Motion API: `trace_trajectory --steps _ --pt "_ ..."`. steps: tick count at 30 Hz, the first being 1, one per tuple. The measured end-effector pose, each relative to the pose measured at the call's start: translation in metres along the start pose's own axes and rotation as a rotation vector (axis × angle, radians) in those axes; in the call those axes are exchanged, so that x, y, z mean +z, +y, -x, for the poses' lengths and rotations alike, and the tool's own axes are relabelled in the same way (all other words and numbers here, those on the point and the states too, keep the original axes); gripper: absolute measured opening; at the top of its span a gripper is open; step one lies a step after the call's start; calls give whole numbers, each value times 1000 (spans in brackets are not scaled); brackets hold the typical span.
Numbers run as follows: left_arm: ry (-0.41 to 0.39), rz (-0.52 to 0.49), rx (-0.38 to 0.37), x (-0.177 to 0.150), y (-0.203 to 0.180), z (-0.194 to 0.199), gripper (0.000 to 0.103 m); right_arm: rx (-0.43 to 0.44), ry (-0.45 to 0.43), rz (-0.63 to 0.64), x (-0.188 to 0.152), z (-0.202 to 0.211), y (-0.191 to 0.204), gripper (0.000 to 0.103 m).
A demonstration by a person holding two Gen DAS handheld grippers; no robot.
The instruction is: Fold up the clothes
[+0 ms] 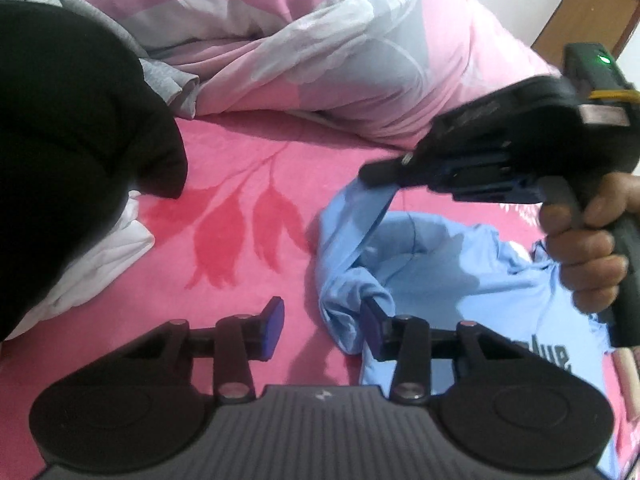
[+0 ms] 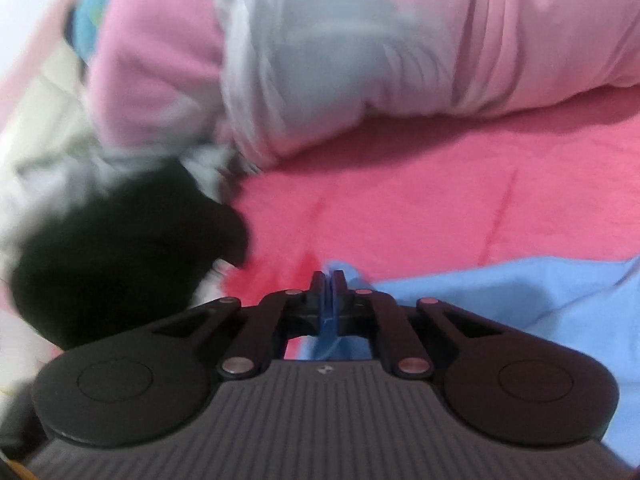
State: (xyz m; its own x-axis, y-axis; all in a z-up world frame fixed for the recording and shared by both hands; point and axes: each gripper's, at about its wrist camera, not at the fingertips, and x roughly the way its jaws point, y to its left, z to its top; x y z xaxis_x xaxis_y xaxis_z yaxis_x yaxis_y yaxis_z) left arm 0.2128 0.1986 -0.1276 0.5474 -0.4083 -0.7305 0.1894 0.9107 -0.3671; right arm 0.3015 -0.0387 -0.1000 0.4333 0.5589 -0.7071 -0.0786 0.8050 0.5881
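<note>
Blue shirt (image 1: pixel 440 272), crumpled on pink bedsheet (image 1: pixel 248 168): right gripper (image 2: pixel 328 280) clamped on an upper edge; left gripper (image 1: pixel 324 328) half-open, its right finger apparently touching a fold.

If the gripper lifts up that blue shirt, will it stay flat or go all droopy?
Probably droopy. The light blue shirt already lies in soft bunches, and the strip pinched by the right gripper sags like a ribbon. It looks thin, so likely light. It may slide easily over the pink bedsheet. The left gripper stands open beside a fold, holding nothing.
</note>
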Motion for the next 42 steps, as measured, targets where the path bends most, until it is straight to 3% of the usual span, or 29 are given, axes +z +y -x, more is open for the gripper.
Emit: trace_trajectory --steps 6,21,24,28,29,31,35,42 --pt "9 0 -51 3 1 -8 43 136 -75 -193 17 26 -25 1" --pt "13 -65 -102 11 3 -34 41 222 -152 -344 14 49 -73 1" --pt "4 -44 -123 14 4 -38 36 238 -167 -361 14 53 -78 1" --pt "-14 -42 -144 15 4 -35 13 257 -187 -391 14 58 -84 1" --pt "-16 -52 -148 15 3 -34 13 258 -191 -394 14 59 -85 1" --pt "-11 -85 -164 14 0 -31 14 257 -196 -394 14 60 -85 1" --pt "3 -236 -112 9 -6 -29 37 255 -190 -383 15 59 -84 1" --pt "-11 -402 -65 13 -11 -42 42 267 -178 -369 14 57 -81 1"
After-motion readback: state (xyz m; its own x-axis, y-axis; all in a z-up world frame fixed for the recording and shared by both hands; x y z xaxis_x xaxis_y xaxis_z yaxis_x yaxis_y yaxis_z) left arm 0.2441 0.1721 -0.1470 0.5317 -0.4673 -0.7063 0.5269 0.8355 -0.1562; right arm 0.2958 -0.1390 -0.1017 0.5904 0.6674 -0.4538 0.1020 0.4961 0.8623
